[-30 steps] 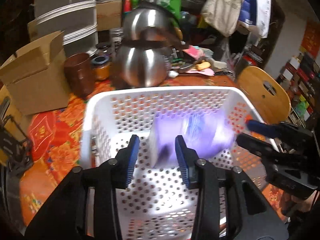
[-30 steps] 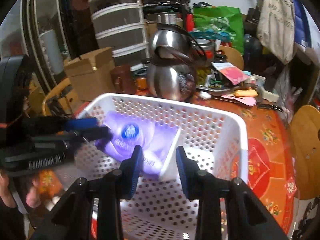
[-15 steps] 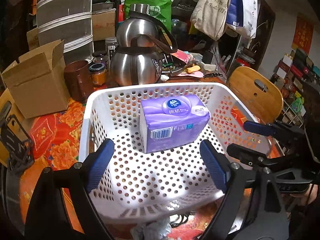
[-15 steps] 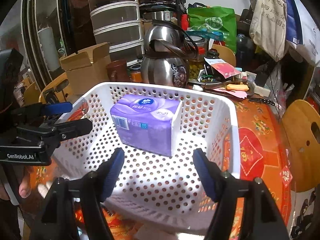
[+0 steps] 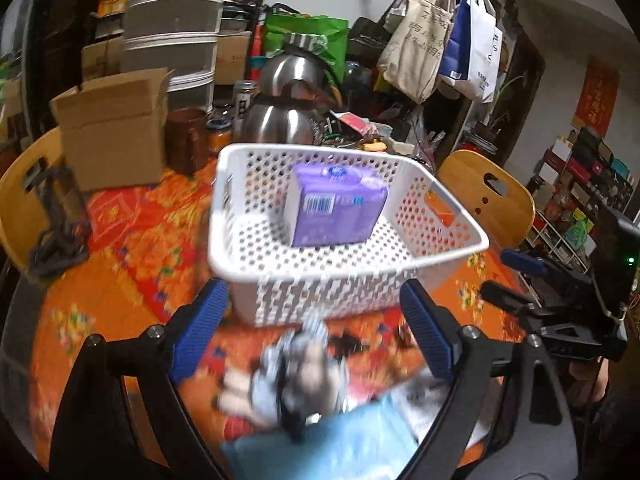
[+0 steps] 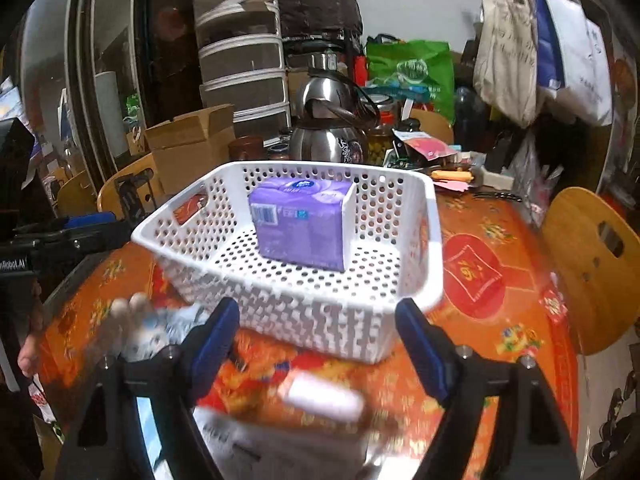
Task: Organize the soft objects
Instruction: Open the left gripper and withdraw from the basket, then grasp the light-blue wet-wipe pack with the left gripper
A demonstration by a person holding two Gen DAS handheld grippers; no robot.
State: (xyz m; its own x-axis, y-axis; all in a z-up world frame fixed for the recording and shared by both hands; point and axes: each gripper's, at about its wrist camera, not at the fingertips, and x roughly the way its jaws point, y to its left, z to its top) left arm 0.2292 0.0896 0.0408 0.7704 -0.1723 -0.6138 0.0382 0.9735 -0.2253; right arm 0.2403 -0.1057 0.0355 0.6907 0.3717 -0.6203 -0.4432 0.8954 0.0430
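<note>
**Ana:** Both grippers have pulled back from the white basket (image 5: 448, 240), whose near wall sat right above the jaws half a second ago and now stands clear ahead of them. The jaws have just been opening, and nothing sits between either pair.

**Ben:** So how far along is the tidying?

**Ana:** I'd say one item is done. The purple tissue pack (image 5: 340, 208) stands on the basket floor, well ahead of both sets of jaws and touched by neither. More is left, judging by what lies on the orange tablecloth (image 6: 500, 256) nearer the grippers.

**Ben:** Such as?

**Ana:** Just ahead of the left gripper (image 5: 316, 332), between its blue pads and below them, lies a blurred grey and white soft toy (image 5: 304, 364), with light blue cloth (image 5: 332, 448) under it. Ahead of the right gripper (image 6: 318, 344), low between its fingers, lies a small pale pink thing (image 6: 320, 396); it is too blurred to say what.

**Ben:** And the jaws themselves?

**Ana:** Spread wide on both sides, empty, pads touching nothing. The right gripper also shows at the right edge of the left camera's view, apart from the basket.

**Ben:** Next pick?

**Ana:** Probably the toy, though that is only my guess.
</note>
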